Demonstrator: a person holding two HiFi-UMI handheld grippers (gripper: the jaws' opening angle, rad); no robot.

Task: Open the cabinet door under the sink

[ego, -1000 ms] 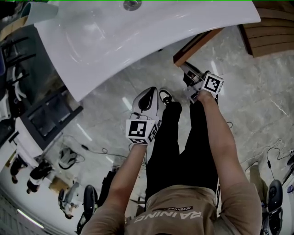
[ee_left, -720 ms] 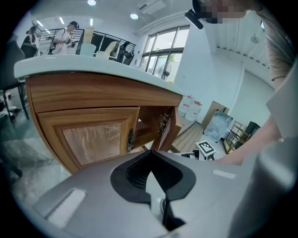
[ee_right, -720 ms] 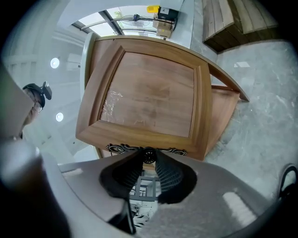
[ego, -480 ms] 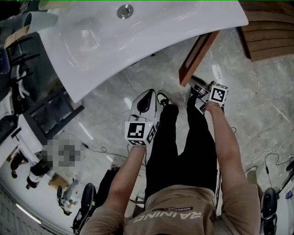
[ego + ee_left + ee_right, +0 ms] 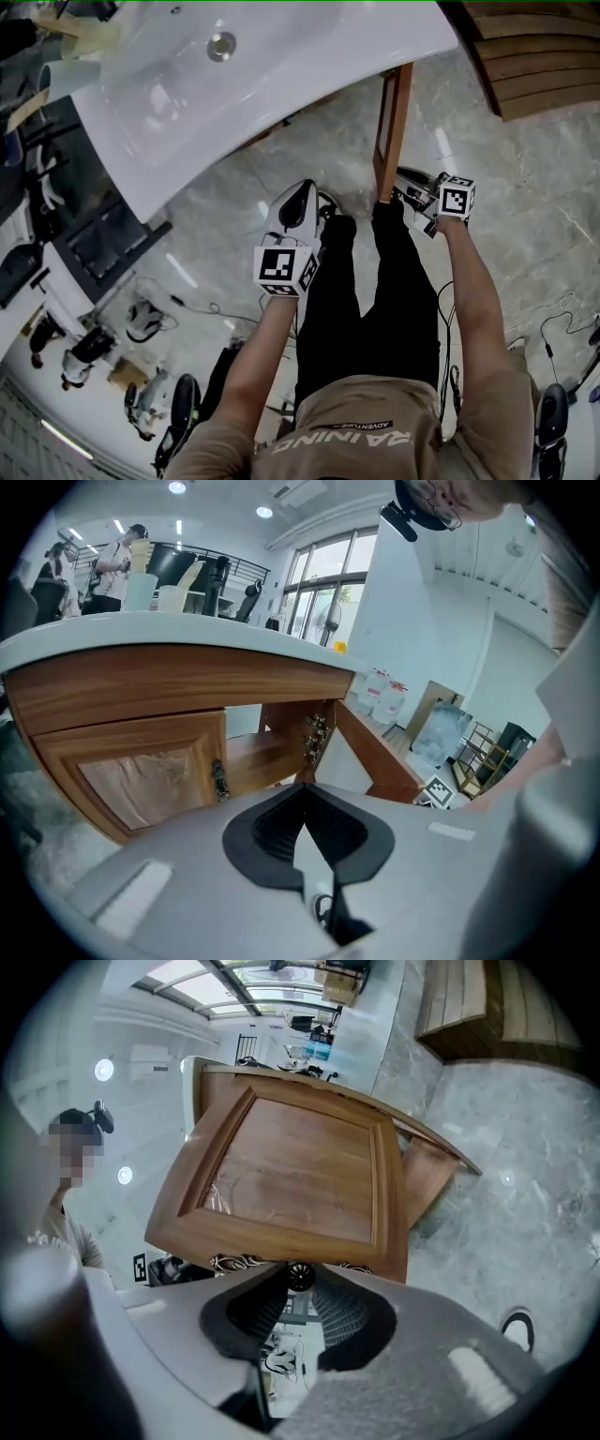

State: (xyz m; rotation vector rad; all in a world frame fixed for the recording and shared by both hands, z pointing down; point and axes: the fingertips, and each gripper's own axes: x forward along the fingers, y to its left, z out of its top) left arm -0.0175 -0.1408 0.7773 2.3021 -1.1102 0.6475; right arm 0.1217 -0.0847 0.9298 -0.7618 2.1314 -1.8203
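The white sink basin (image 5: 281, 56) tops a wooden cabinet. Its right door (image 5: 391, 131) stands swung out towards me, seen edge-on from above; in the right gripper view its framed panel (image 5: 291, 1180) fills the middle. My right gripper (image 5: 410, 190) is shut on the door's small dark round knob (image 5: 300, 1276), which sits between the jaw tips. The left door (image 5: 141, 771) is shut, with a metal handle (image 5: 219, 780); the opened compartment (image 5: 267, 752) and hinges (image 5: 314, 738) show beside it. My left gripper (image 5: 298, 208) hovers shut and empty in front of the cabinet, its pads (image 5: 281, 822) meeting at the tips.
Slatted wooden panels (image 5: 530, 66) lie at the top right on the marble floor (image 5: 525, 244). Cables (image 5: 553, 323) trail at the right. My legs and shoes (image 5: 339, 211) stand just before the door. People and equipment (image 5: 84, 347) crowd the left. Cups (image 5: 141, 578) stand on the counter.
The right door has swung further out from the cabinet, from slanted to nearly straight towards me. My right gripper moved right and back with the knob. The left gripper kept about its place.
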